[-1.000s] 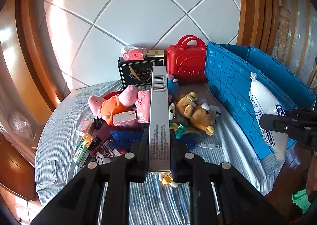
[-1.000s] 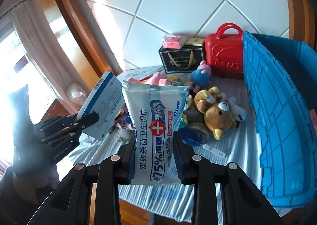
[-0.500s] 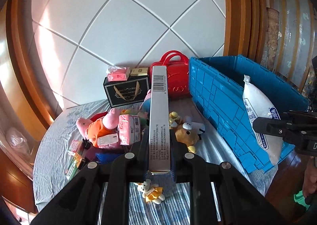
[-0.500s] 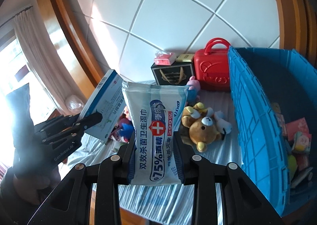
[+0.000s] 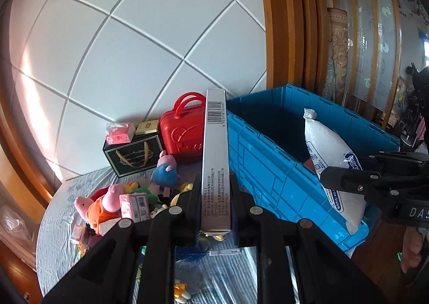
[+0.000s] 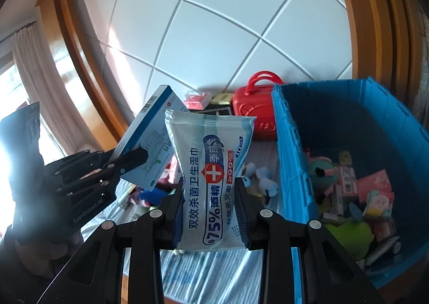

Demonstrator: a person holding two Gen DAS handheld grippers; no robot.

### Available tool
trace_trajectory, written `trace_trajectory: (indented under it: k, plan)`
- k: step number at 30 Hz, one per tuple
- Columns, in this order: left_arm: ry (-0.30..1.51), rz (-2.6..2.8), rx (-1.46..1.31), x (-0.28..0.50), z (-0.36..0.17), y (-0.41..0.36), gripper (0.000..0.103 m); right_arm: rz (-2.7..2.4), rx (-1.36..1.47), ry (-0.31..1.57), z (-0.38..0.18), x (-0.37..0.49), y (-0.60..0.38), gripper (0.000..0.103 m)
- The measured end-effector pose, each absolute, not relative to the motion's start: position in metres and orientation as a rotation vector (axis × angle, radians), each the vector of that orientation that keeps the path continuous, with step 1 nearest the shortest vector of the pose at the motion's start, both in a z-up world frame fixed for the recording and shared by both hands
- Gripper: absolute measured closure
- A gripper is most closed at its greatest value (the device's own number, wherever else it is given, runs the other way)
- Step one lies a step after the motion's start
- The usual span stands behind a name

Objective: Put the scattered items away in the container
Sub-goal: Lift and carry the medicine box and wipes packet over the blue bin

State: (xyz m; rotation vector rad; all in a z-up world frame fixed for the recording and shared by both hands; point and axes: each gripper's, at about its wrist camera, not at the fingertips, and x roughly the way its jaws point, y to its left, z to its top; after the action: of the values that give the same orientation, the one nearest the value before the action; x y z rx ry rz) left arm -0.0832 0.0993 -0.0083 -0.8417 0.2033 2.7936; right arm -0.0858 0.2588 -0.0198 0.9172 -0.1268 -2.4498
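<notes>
Glossy plastic wipes pack [image 6: 211, 180]; silvery cardboard box [image 5: 216, 159]; ribbed blue plastic crate [image 5: 281, 170]; striped cloth tbl cover [image 5: 56, 226].

Left gripper [image 5: 215, 205]: higher and nearer the blue crate [image 5: 270, 170].
Right gripper [image 6: 211, 205]: closer to the crate's rim, inside contents in view.
Table items: lower in both views.

Both wrist views angled down, close, sharing blue crate [image 5: 281, 183], red case [image 6: 253, 105]
</notes>
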Motion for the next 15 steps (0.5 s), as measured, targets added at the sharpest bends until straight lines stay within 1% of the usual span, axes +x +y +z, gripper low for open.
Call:
trace_trajectory:
  k: [15]
  plan:
    - [0.272, 2.634, -0.768, -0.105, -0.001, 0.210, 0.087, -2.615, 0.933, -0.193, -0.010, -0.095, 0.356, 0.071]
